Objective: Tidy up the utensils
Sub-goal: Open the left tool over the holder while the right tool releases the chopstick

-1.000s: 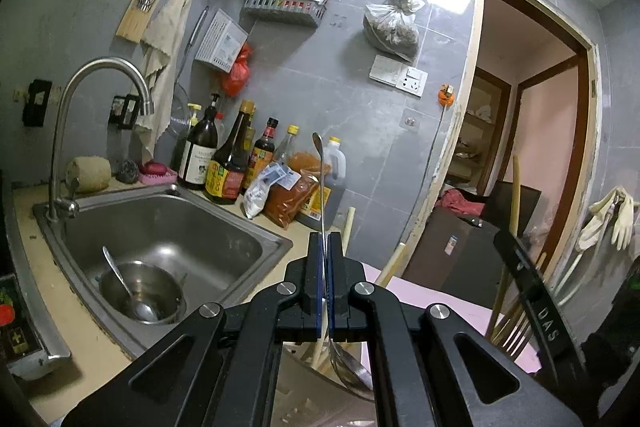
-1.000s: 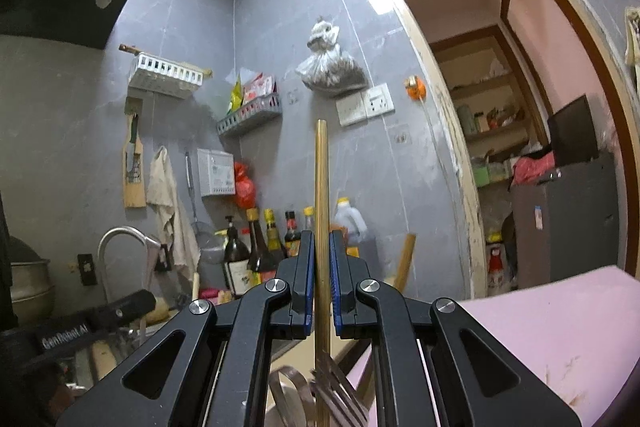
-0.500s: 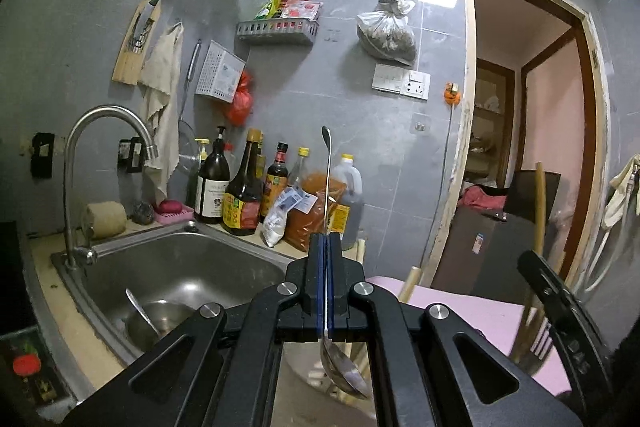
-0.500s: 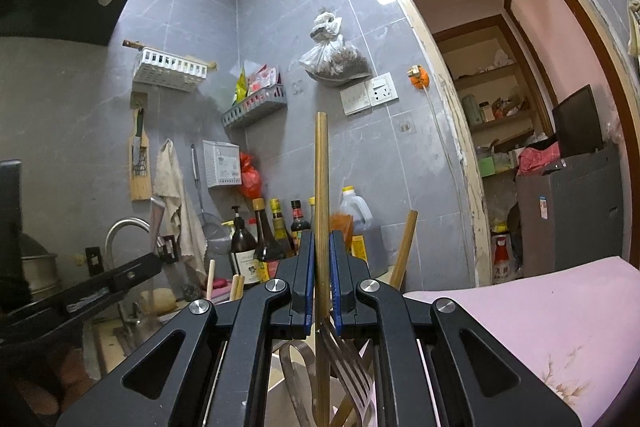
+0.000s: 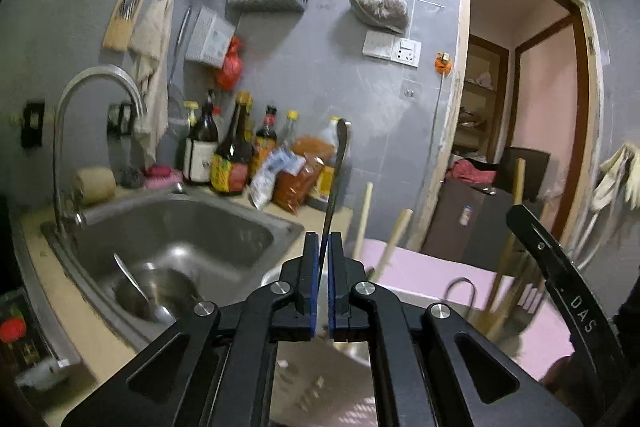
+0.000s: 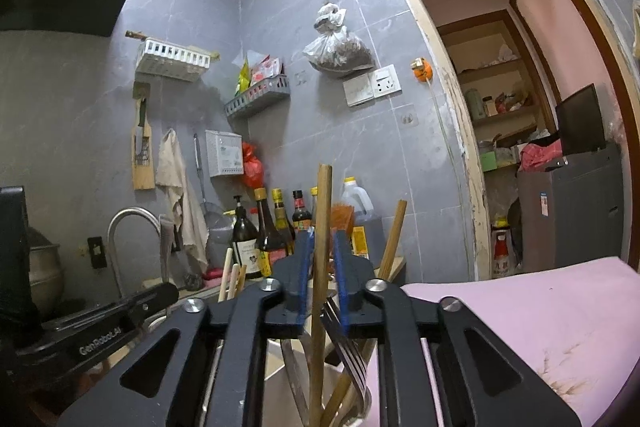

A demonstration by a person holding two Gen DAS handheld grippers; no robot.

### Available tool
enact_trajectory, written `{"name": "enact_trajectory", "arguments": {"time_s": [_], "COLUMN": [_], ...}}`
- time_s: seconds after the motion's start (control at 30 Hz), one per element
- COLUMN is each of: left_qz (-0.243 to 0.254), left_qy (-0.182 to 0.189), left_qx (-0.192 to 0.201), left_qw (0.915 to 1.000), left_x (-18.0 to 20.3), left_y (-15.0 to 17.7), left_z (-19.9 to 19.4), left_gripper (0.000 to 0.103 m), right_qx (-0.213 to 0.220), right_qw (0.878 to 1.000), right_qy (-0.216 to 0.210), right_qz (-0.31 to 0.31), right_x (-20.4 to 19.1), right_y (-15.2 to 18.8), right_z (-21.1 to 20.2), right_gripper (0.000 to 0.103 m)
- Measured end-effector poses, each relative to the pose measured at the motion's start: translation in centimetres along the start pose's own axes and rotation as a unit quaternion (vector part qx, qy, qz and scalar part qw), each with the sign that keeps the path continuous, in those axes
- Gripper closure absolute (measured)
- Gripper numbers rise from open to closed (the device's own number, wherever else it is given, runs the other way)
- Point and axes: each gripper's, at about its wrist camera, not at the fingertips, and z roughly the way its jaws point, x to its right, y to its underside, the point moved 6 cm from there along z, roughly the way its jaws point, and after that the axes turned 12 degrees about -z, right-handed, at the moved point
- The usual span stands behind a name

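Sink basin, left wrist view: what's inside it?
Inside the sink: a steel bowl with a spoon resting in it. The near corner is hidden behind the left gripper.

Spoon handle [image 5: 334,183] between shut tongs [image 5: 323,263]

Each camera sits just behind its own hand-held gripper and looks forward along the fingers. The left wrist view faces slightly downward over the sink [image 5: 172,239] toward the grey tiled wall [image 5: 320,59], somewhat blurred. The right wrist view looks about level, seemingly from further right. Both share the bottles [image 5: 232,163] [image 6: 276,227], the hanging bag [image 5: 378,1] [image 6: 336,47], the doorway [image 5: 520,99] [image 6: 520,99] and the pink cloth [image 5: 424,275] [image 6: 540,315].
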Motion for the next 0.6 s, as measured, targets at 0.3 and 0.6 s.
{"name": "enact_trajectory", "arguments": {"time_s": [0.3,0.6], "left_qz": [-0.035,-0.024], "left_qy": [0.038,0.061], "left_qx": [-0.023,-0.032], "left_qw": [0.9984,0.9974], "left_x": [0.6,3.3], "left_y": [-0.8,-0.2], "left_z": [-2.3,-4.2], "left_gripper": [0.091,0.071], "right_qx": [0.010,-0.003], "right_qw": [1.000,0.999], "right_qy": [0.001,0.037], "right_qz": [-0.017,-0.018], "right_x": [0.5,2.8], "right_y": [-1.4,-1.9], "right_z": [-3.1,-7.1], "right_gripper": [0.079,0.056]}}
